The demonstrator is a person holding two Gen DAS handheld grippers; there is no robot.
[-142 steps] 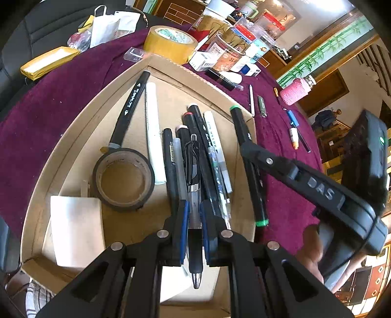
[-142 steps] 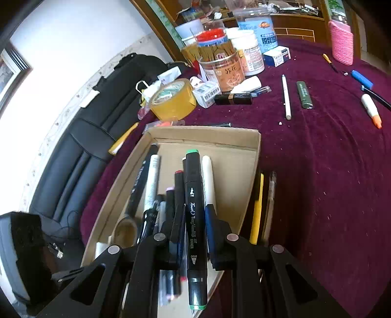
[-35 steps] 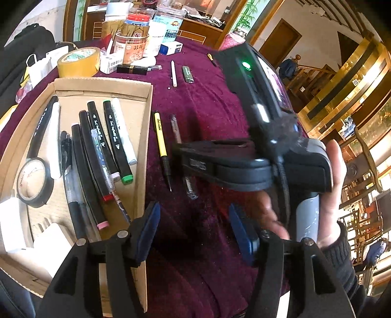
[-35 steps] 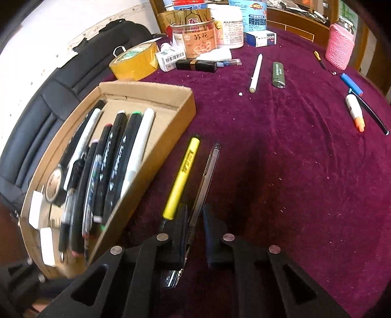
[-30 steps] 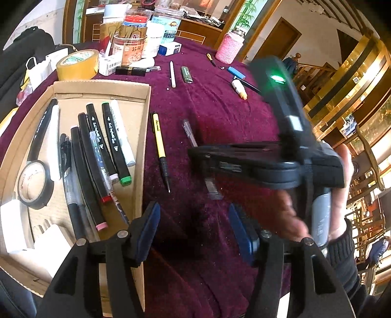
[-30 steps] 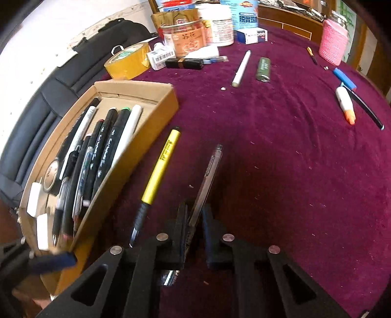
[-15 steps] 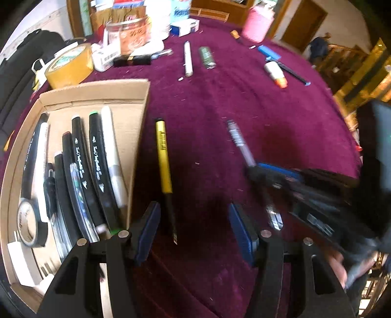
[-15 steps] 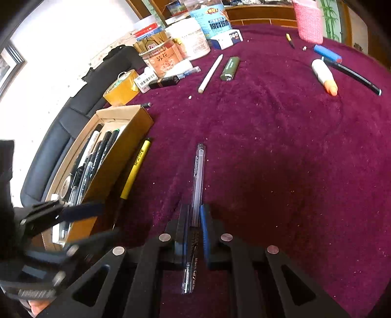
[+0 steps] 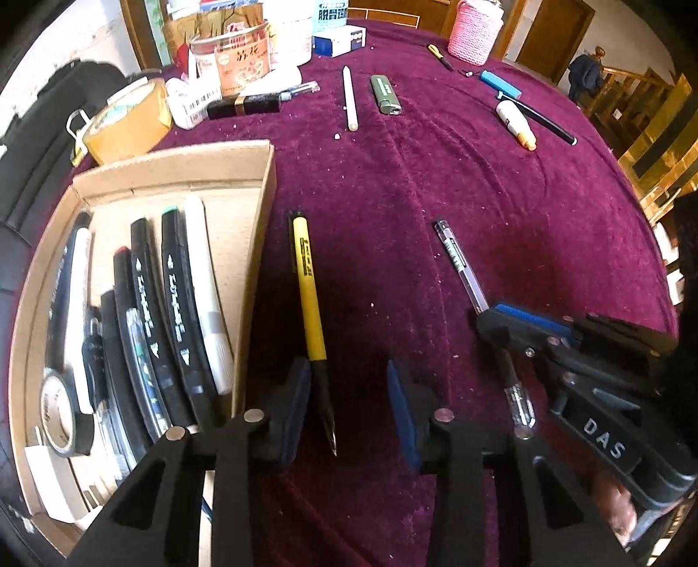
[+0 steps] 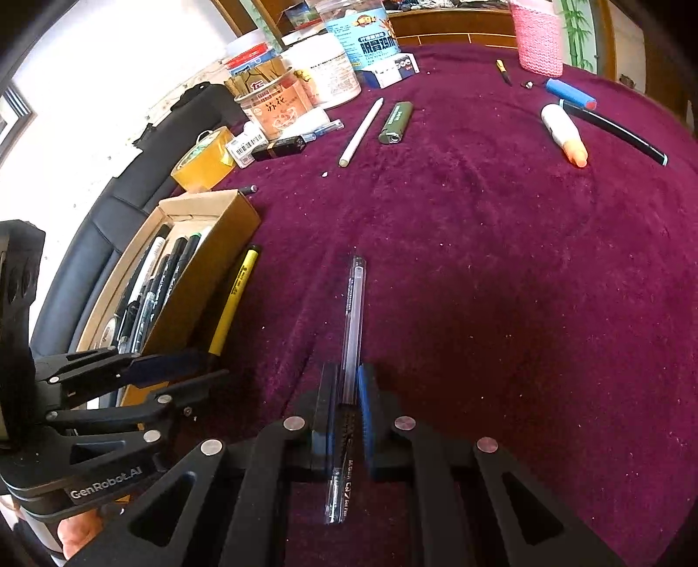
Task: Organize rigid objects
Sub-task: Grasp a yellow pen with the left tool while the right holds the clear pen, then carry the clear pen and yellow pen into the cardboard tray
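Observation:
A cardboard box on the purple cloth holds several markers and pens and a black tape roll. A yellow pen lies on the cloth just right of the box. My left gripper is open, its fingers astride the pen's black tip end. My right gripper is shut on a clear pen, held along the fingers; that pen also shows in the left wrist view. The box and yellow pen lie left in the right wrist view.
At the back stand a yellow tape roll, jars, a white stick, a green lighter, a pink holder, a blue lighter, a white-orange marker and a black pen.
The left gripper has let go of its pen into the box, swung right and lowered around the yellow pen's tip. The right gripper closed on the clear pen and carried it rightwards.

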